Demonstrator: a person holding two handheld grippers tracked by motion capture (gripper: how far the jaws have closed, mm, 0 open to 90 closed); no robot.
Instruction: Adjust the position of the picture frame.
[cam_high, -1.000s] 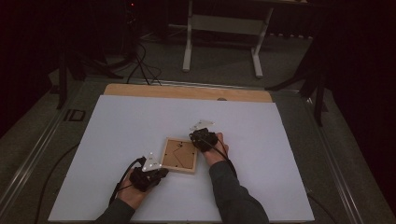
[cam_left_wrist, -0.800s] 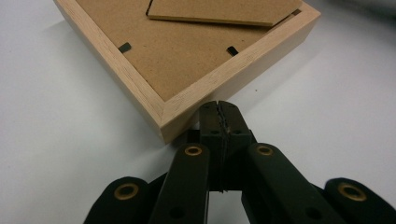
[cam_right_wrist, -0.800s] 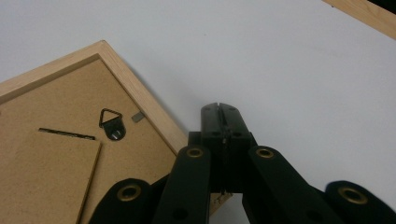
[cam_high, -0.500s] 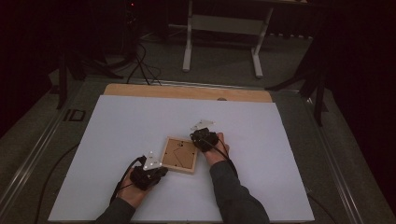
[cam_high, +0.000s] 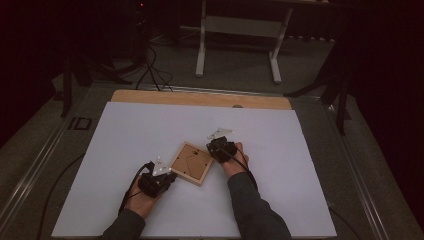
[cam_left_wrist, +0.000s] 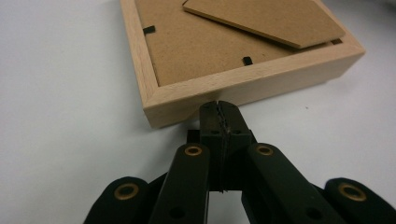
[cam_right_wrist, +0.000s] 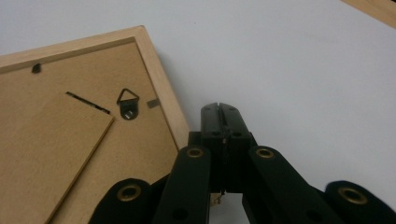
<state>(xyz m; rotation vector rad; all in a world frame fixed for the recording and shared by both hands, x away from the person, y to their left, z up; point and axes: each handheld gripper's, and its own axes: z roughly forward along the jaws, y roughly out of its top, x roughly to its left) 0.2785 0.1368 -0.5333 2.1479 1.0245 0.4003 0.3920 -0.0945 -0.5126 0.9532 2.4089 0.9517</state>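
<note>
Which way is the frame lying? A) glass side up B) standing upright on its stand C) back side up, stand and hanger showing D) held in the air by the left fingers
C: the frame lies flat on the table with its brown backing, stand and hanger facing up.

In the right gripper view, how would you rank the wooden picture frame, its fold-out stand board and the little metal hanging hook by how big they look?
1. Wooden picture frame, cut off by the picture's edge.
2. Fold-out stand board, also cut off.
3. Metal hanging hook, by far the smallest.
All three lie at a similar distance, so the order seems safe.
</note>
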